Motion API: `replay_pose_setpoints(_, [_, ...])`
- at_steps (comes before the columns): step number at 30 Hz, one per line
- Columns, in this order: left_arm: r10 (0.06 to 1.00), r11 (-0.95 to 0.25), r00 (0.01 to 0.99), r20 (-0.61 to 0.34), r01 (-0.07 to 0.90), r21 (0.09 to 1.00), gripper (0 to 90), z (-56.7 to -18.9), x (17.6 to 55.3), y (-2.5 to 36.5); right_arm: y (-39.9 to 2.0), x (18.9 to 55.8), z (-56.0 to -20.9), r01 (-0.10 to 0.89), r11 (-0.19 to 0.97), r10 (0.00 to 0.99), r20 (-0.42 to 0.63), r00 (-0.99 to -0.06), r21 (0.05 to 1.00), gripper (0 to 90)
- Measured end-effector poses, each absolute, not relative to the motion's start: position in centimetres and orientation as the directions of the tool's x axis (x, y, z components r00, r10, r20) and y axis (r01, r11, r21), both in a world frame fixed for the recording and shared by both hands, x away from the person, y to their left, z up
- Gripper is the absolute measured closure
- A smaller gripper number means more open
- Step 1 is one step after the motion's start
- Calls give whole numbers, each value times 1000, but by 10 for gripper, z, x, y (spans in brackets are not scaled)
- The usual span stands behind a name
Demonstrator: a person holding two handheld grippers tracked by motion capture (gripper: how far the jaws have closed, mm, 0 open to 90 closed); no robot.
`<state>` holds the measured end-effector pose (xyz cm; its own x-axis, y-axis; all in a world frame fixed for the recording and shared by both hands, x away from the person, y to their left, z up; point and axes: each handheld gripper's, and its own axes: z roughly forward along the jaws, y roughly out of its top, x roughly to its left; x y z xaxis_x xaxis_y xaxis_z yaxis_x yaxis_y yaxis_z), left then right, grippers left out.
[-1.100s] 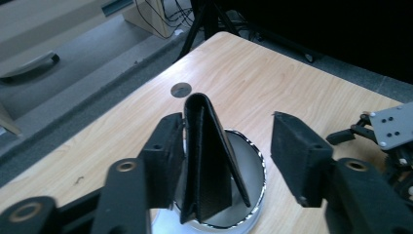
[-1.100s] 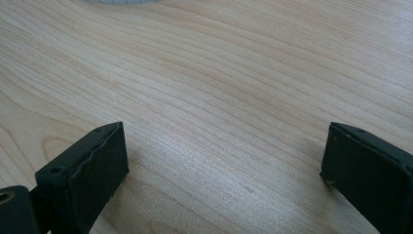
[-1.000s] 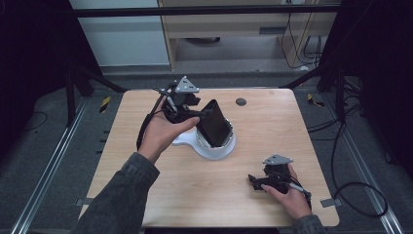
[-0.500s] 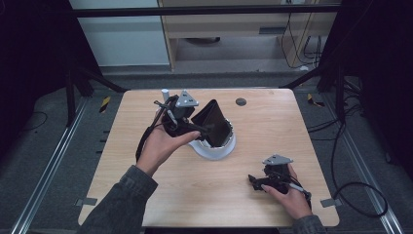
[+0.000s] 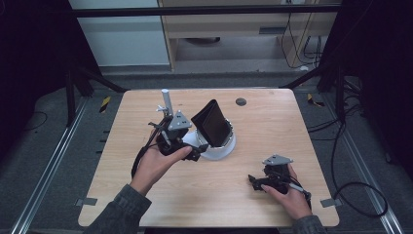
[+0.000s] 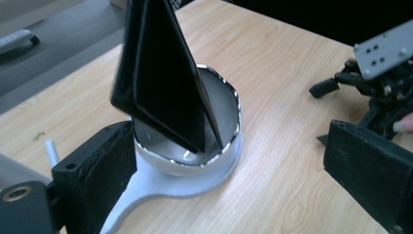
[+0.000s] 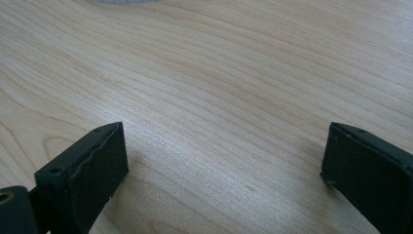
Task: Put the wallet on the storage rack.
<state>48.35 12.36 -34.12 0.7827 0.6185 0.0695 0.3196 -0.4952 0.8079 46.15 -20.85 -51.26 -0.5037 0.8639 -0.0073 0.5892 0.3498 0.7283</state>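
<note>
Black folded wallet (image 6: 160, 83) upright in white bowl (image 6: 221, 105), both claws released, empty

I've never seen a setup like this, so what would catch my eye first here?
Probably the black folded wallet standing tilted in a shiny white bowl at the middle of the wooden table. Next, the left tool beside the bowl, jaws wide open, and the right tool resting near the table's front right corner.

Bright lit table (image 5: 272, 122), dark surroundings, soft blurry close-ups
</note>
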Motion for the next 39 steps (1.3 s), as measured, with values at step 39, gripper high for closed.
replay_pose_setpoints(39, [774,-433,633,17,510,743,64,-461,484,226,-208,461,-513,591,348,865,-7,-501,728,28])
